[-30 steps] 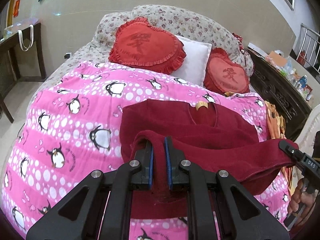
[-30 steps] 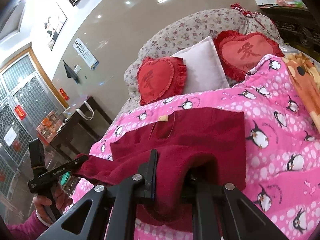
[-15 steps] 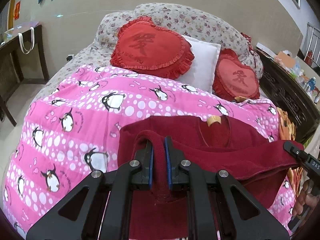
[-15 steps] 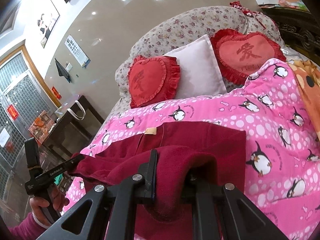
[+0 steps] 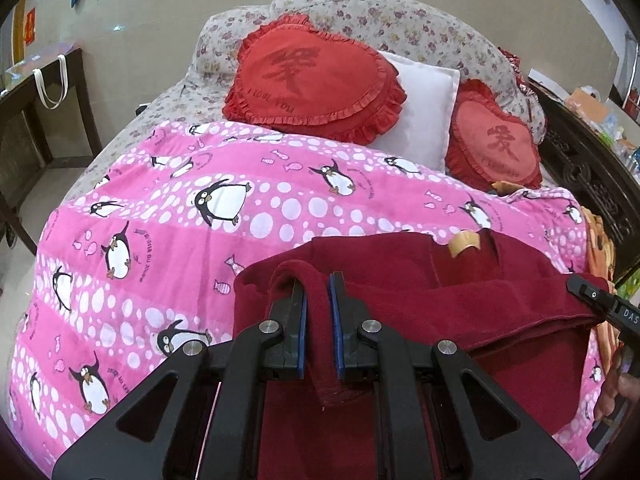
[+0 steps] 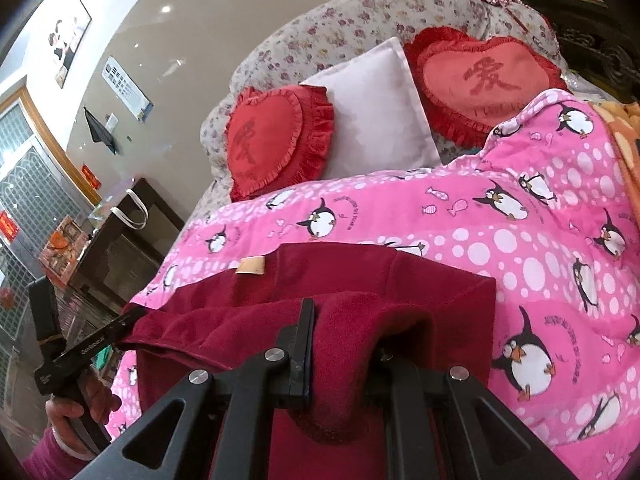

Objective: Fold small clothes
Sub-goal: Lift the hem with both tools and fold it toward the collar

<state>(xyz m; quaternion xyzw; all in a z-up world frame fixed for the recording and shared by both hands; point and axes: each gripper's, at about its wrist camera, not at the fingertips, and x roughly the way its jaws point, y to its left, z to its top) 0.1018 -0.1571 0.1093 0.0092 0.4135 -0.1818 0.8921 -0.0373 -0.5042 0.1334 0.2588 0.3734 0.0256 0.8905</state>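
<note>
One maroon garment [image 5: 400,264] with a tan neck label [image 5: 464,243] — both grippers [image 5: 319,312] [image 6: 340,344] pinch its near hem; two red heart cushions [image 5: 316,76] lie far, lettered "I LOVE YOU".

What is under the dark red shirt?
The pink penguin blanket lies under the dark red shirt and shows all around it. The part right beneath is covered. The left claw and right claw pinch its lifted near edge.

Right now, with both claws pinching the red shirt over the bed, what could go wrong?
1. The right claw grips a thick bunch of the red shirt, so cloth might slip out.
2. The left claw pinches a narrow ridge; the fold could land crooked.
3. The penguin blanket looks lumpy, so creases may form.
</note>
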